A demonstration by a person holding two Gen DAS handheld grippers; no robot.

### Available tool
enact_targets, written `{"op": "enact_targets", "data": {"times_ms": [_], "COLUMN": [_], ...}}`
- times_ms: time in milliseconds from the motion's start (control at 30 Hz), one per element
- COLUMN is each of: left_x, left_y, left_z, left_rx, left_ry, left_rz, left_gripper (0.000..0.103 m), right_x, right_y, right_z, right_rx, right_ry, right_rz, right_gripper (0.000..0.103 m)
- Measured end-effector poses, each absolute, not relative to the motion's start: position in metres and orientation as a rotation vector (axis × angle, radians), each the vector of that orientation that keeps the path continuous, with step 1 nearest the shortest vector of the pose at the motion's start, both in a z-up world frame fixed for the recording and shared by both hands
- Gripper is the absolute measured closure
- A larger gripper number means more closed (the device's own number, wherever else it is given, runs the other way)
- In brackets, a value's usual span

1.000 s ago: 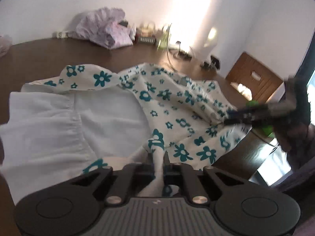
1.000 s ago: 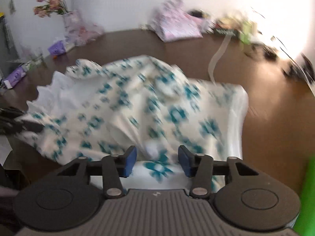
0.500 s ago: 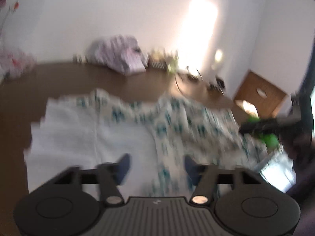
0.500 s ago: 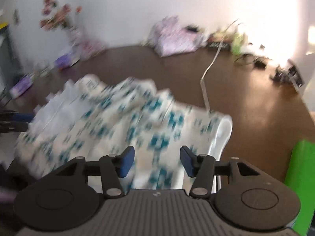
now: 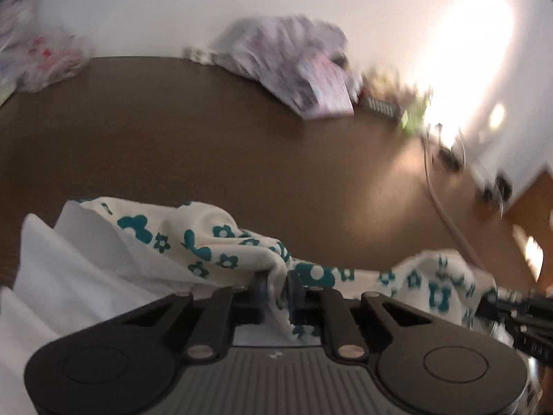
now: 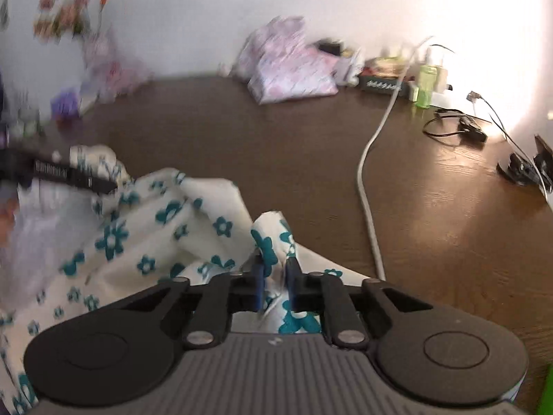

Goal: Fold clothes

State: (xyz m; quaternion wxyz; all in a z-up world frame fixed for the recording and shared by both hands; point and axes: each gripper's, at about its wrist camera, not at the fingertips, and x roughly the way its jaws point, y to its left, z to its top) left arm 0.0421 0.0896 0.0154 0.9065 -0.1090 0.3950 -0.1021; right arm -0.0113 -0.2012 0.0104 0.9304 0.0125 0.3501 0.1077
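Left wrist view shows my left gripper [image 5: 276,285] with its jaws just closed onto a pinch of the floral garment [image 5: 207,242], a bunched fold of the white cloth with teal flowers squeezed between the pads. From the right wrist view, my right gripper [image 6: 274,276] has likewise just closed, and a ridge of the same cloth stands up between its blue pads [image 6: 257,282], so I have the garment clamped at two points along its near edge. It lies crumpled on the dark brown bench [image 6: 311,159], its plain white lining [image 5: 69,276] showing on my left side, near my own edge of the bench and well apart from the lilac heap of clothes [image 6: 287,65] by the wall. A white cable [image 6: 366,186] runs down the bench just beside the cloth on my right. I judge this the grasp for a fold: both grips are freshly taken and nothing is yet laid flat. Next I need to lift both pinches together, keep the edge taut between them, and carry it over evenly, steering clear of the cable.
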Motion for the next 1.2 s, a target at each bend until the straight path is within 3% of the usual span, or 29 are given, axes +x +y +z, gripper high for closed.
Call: {"op": "enact_targets", "data": {"times_ms": [167,367,400,467,500,533,567,600,633,967,1067,1100,1133,1200], "left_x": [0.046,0.052,0.054,0.053,0.056,0.055,0.055,0.053,0.053,0.049,0.049,0.049,0.049,0.049], "left_y": [0.093,0.087,0.089,0.091,0.090,0.090,0.090,0.089,0.087,0.084,0.083,0.083,0.084,0.086], "left_z": [0.007,0.002,0.001,0.001,0.001,0.000,0.000,0.000,0.000,-0.005,-0.005,-0.005,-0.005,-0.005], "left_rx": [-0.242,-0.202,-0.218,-0.249,-0.257,-0.254,-0.250,-0.234,-0.224,-0.191,-0.184,-0.183,-0.188,-0.199], "left_ry": [0.693,0.653,0.650,0.652,0.653,0.654,0.655,0.656,0.653,0.626,0.627,0.627,0.627,0.626], "left_rz": [-0.089,-0.063,-0.066,-0.082,-0.092,-0.098,-0.104,-0.095,-0.094,-0.093,-0.091,-0.091,-0.092,-0.095], "left_gripper": [0.094,0.093,0.091,0.087,0.087,0.087,0.090,0.092,0.092,0.090,0.090,0.090,0.090,0.090], "right_x": [-0.012,-0.016,-0.020,-0.027,-0.031,-0.034,-0.036,-0.033,-0.029,-0.021,-0.036,-0.043,-0.049,-0.057], "right_y": [-0.238,-0.242,-0.240,-0.231,-0.226,-0.219,-0.214,-0.208,-0.206,-0.255,-0.252,-0.250,-0.247,-0.231], "right_z": [0.009,0.009,0.012,0.018,0.020,0.019,0.017,0.012,0.008,-0.001,0.012,0.018,0.024,0.029], "right_rx": [0.190,0.201,0.190,0.150,0.127,0.099,0.071,0.044,0.046,0.257,0.244,0.240,0.221,0.119], "right_ry": [0.527,0.525,0.520,0.510,0.506,0.498,0.492,0.521,0.561,0.550,0.488,0.470,0.465,0.542], "right_rz": [0.015,-0.020,-0.012,0.035,0.066,0.104,0.141,0.161,0.170,-0.107,-0.099,-0.060,-0.007,0.123], "right_gripper": [0.095,0.092,0.088,0.062,0.036,0.033,0.038,0.064,0.097,0.099,0.093,0.080,0.057,0.043]}}
